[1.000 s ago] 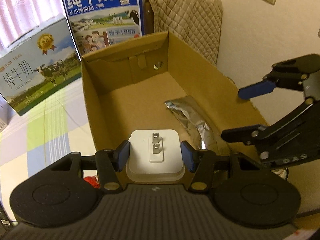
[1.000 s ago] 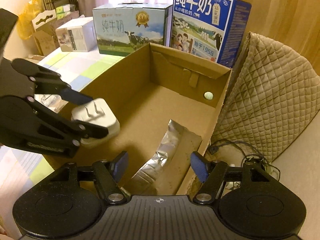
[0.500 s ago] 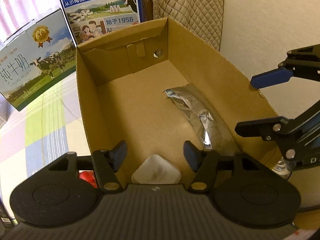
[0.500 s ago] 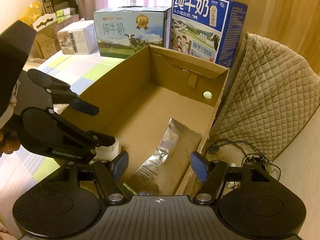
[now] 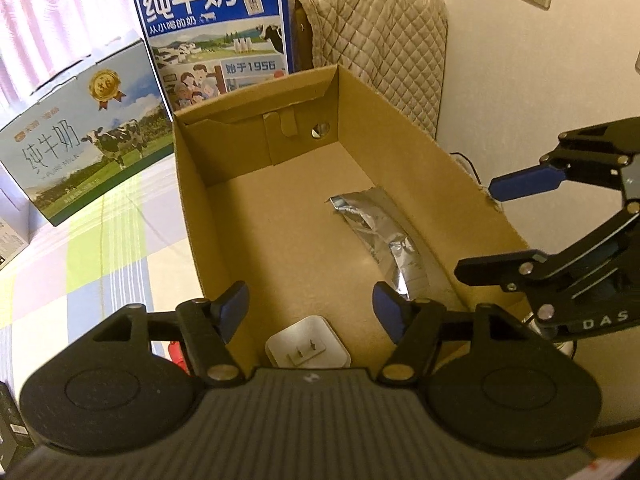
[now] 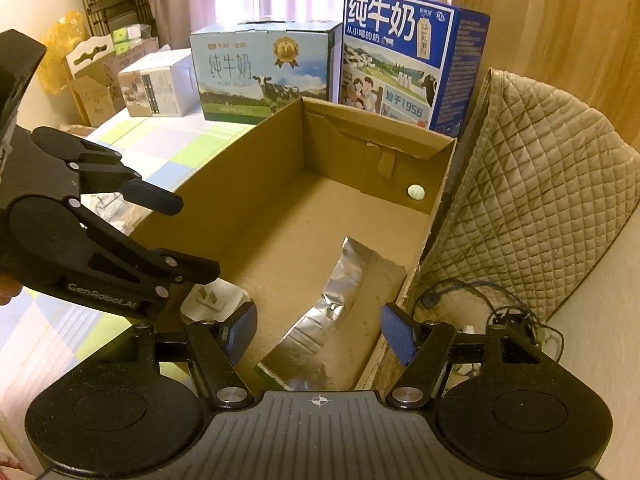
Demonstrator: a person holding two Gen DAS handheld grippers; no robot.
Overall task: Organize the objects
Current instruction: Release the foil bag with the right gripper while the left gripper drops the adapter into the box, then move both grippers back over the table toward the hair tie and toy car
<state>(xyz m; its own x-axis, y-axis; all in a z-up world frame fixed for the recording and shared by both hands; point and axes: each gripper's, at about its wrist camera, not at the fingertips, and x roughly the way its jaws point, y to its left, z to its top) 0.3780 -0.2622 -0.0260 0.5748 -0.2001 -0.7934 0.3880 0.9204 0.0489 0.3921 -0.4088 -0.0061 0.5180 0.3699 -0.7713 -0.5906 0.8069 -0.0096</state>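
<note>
1. Cardboard box [image 5: 280,216]: lying open-topped directly ahead of both grippers, its near end sitting beneath their fingers.
2. 2 milk cartons, blue [image 5: 216,28] and pale [image 5: 84,152]: standing beyond the box's far wall, outside it.
3. Quilted cover [image 6: 540,184]: draping to the right of the right gripper, just beside the box.
4. Foil pouch [image 5: 384,232]: lying on the box floor, ahead and to the right of the left gripper, along the right wall.
5. Left gripper [image 5: 310,306]: hanging released over the box's near end, fingers spread, grasping nothing.
6. Right gripper [image 6: 320,330]: hanging released above the pouch's near end, fingers spread, grasping nothing.
7. White plug adapter [image 5: 308,346]: resting prongs-up on the box floor, just below the left gripper, clear of both fingers.

Progress, as judged: 2 items are sitting boxed; what is remaining outside cannot be told, though a tangled cable [image 6: 496,304] is lying right of the box.
</note>
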